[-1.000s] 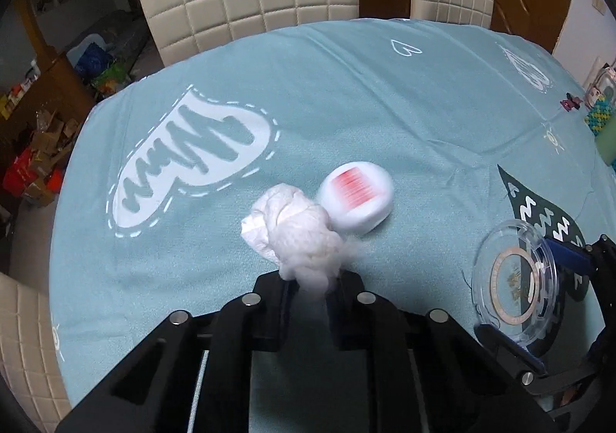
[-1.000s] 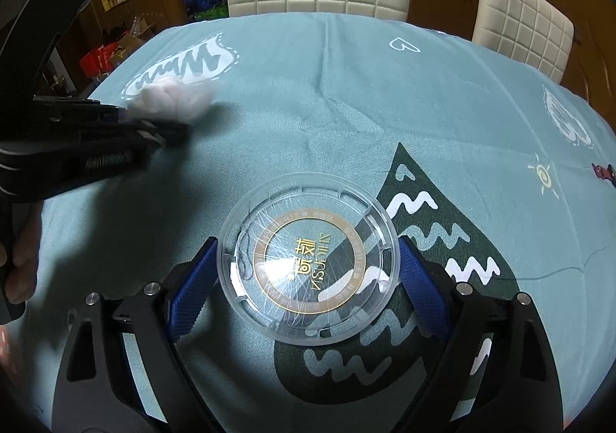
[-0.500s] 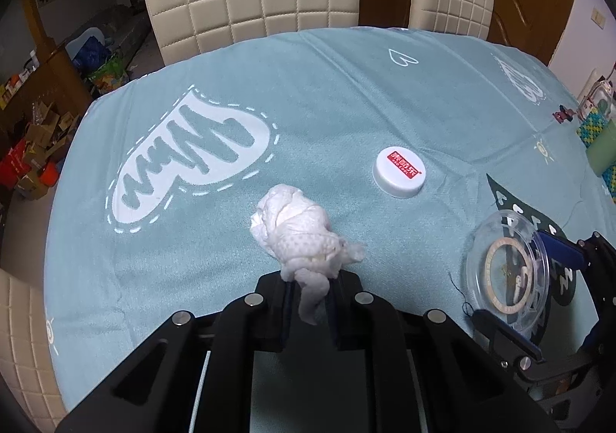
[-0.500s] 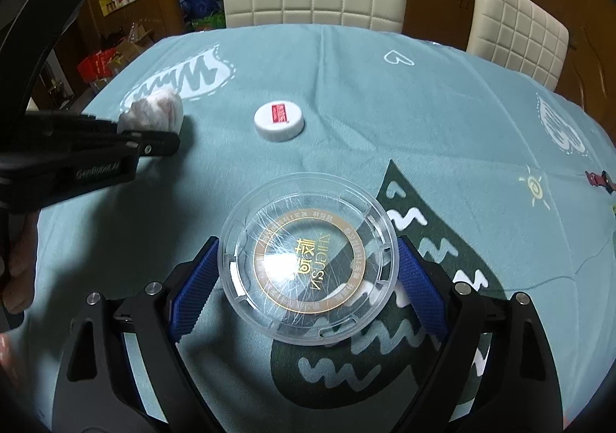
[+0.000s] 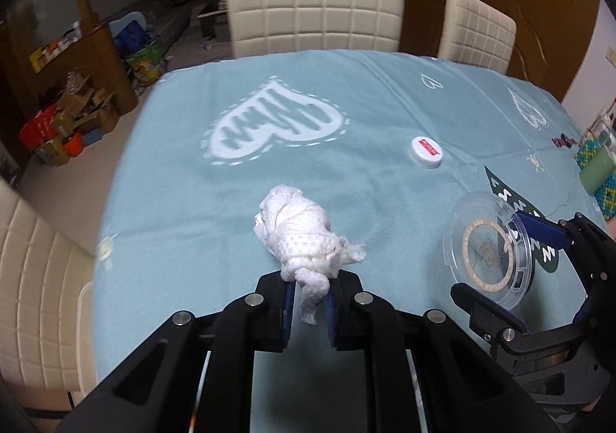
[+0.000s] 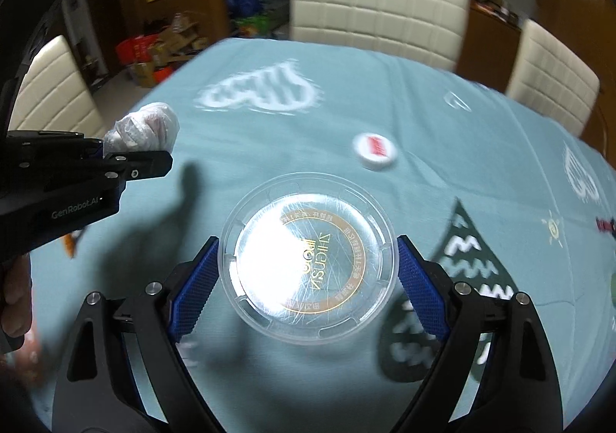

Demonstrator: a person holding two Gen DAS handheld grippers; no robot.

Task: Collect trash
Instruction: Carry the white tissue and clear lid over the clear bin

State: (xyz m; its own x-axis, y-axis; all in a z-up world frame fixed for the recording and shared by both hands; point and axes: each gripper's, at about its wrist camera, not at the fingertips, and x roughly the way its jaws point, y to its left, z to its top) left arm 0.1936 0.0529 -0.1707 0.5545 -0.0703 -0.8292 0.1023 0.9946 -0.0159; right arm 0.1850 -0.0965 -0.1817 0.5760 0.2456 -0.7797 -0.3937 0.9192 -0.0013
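Note:
My left gripper [image 5: 308, 292] is shut on a crumpled white tissue wad [image 5: 302, 240], held above the teal tablecloth [image 5: 192, 194]. From the right wrist view the same tissue wad [image 6: 144, 129] sticks out of the left gripper [image 6: 144, 159] at the left edge. My right gripper [image 6: 306, 271] is shut on a clear round plastic lid [image 6: 306, 259] with a gold ring print, its blue pads pressing both rims. In the left wrist view that lid [image 5: 489, 244] stands tilted at the right. A white bottle cap [image 5: 425, 152] with a red label lies on the cloth, beyond both grippers.
Cream quilted chairs [image 5: 313, 9] stand at the far side and another chair [image 5: 34, 279] at the left. A green object on a knitted mat [image 5: 596, 167] sits at the table's right edge. Boxes and clutter [image 5: 61, 121] fill the floor beyond the left edge.
Both grippers have risen and pulled back from the table with the tissue and the lid in them. The white cap, once close to the tissue, now lies farther off.

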